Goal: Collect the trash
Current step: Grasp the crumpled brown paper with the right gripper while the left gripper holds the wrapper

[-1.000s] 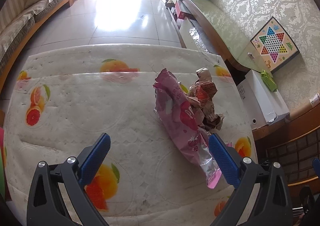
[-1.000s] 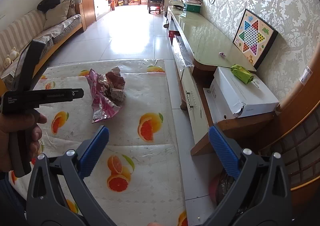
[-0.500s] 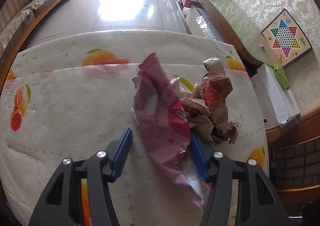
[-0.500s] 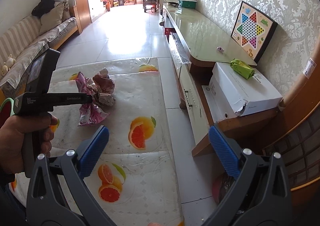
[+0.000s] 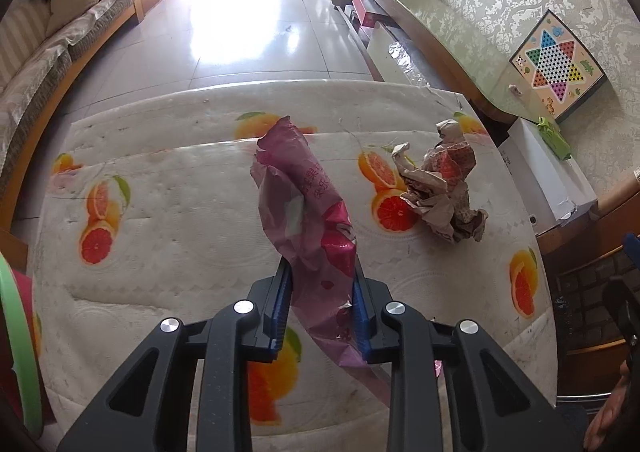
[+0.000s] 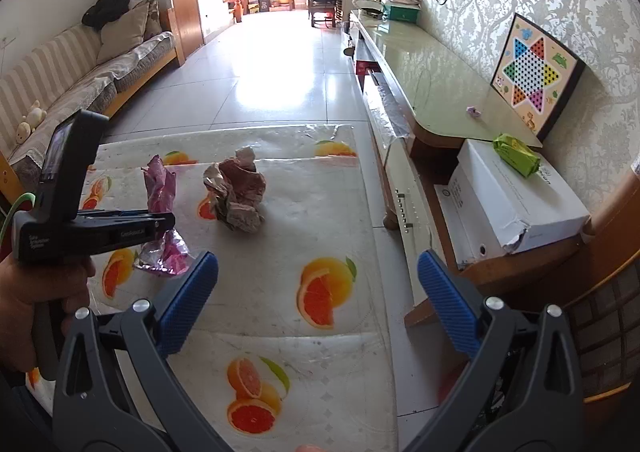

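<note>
since a second ago my left gripper has gone from spread wide beside the pink wrapper to closing in on it, and the wrapper now stands apart from the crumpled paper wad it had been leaning against. the wrapper is a long, creased, glossy pink snack bag with darker magenta patches and some print on it; its upper end rises ahead of my blue pads, which press its lower part from both sides, and its tail trails below them toward me. it sits about mid-table over the fruit-print tablecloth, though whether its tail touches the cloth i can't quite tell. my left gripper points steeply down at the table, and from the right wrist view a hand holds its handle at the left edge. my right gripper hangs over the near part of the table, its fingers spread wide with nothing between them. the wad, brown and white with red print, lies just right of the wrapper on an orange slice picture. a green rim shows at the table's left edge. past the right edge stand a white box with a green packet on it, and a checkers board leans on the wall.
</note>
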`<move>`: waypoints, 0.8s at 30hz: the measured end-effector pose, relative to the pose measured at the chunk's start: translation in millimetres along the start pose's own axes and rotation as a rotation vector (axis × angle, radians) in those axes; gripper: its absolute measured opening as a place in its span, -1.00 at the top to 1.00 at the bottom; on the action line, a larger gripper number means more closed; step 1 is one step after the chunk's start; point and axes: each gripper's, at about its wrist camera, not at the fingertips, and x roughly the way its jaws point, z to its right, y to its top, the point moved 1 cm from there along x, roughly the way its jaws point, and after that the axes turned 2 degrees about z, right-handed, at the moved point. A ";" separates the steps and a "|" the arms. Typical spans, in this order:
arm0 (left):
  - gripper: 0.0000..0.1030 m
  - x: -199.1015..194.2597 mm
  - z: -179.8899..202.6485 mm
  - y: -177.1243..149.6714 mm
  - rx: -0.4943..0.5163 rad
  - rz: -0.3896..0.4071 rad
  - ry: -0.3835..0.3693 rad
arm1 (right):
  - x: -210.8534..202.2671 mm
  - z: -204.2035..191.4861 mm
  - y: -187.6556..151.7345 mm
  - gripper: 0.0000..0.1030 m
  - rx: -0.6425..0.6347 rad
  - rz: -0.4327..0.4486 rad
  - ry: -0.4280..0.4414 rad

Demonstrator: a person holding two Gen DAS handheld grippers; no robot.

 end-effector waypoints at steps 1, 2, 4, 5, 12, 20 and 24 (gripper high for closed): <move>0.53 -7.7 -6.1 -1.0 0.000 0.011 0.005 | 4.8 -5.8 4.2 -0.91 -0.011 0.000 0.009; 0.53 -15.6 -12.1 -1.9 0.002 0.023 0.011 | 9.8 -12.0 7.7 -0.91 -0.023 0.001 0.016; 0.53 -32.7 -24.9 -4.1 0.006 0.051 0.026 | 21.8 -25.7 14.9 -0.91 -0.050 0.004 0.026; 0.53 -41.1 -31.7 -5.4 0.003 0.065 0.031 | 28.8 -31.7 18.1 -0.91 -0.060 0.001 0.033; 0.53 -83.7 -69.1 -22.1 -0.032 0.103 0.033 | 90.4 -62.4 34.4 -0.91 -0.104 -0.051 0.029; 0.53 -103.6 -107.7 -44.4 -0.070 0.105 0.068 | 144.2 -83.7 36.1 -0.91 -0.120 -0.124 0.002; 0.53 -114.0 -123.9 -47.4 -0.081 0.115 0.079 | 154.0 -88.3 32.0 -0.86 -0.124 -0.148 -0.017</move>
